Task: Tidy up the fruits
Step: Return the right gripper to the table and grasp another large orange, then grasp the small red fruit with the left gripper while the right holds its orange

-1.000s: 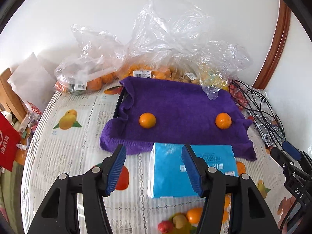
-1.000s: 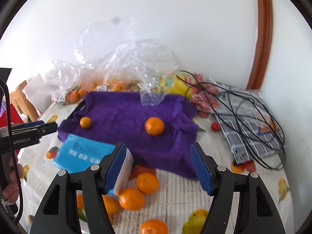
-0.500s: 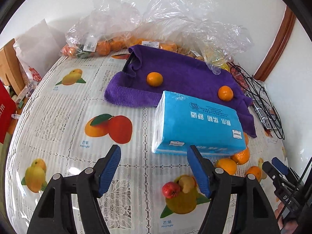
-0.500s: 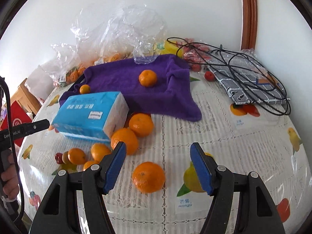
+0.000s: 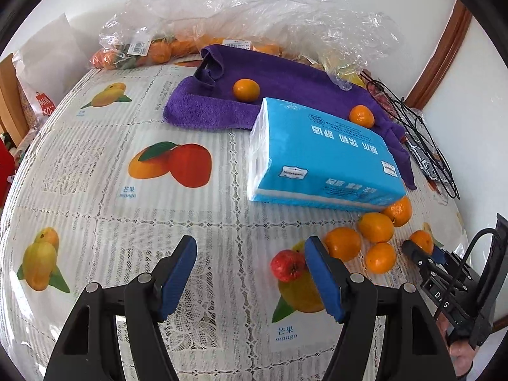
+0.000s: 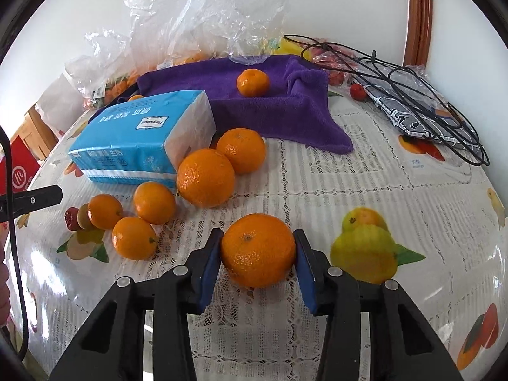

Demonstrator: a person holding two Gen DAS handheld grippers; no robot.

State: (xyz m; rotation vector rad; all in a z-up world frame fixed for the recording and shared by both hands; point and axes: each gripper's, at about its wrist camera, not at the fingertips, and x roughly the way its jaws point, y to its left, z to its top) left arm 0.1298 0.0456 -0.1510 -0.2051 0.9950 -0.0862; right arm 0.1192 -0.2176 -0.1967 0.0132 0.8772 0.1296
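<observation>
My right gripper [image 6: 257,254] is shut on a large orange [image 6: 257,249] resting on the tablecloth. Several loose oranges [image 6: 205,177] lie beyond it beside a blue tissue pack [image 6: 144,133]. A purple towel [image 6: 279,108] at the back holds two oranges [image 6: 252,82]. My left gripper [image 5: 250,273] is open and empty above the cloth, left of a small red fruit [image 5: 287,265] and several oranges [image 5: 374,227]. The towel [image 5: 206,108] and tissue pack [image 5: 320,155] lie beyond it. The right gripper [image 5: 422,252] shows at the right edge there.
Clear plastic bags of fruit [image 5: 158,47] line the back wall. Black cables on a checked cloth [image 6: 412,95] lie at the back right. The fruit-printed tablecloth [image 5: 111,197] covers the round table. A wooden chair and a red bag [image 6: 19,171] stand at the left.
Both grippers pulled back and tilted down toward the near table. My right gripper closed around the large orange. My left gripper stayed open.
</observation>
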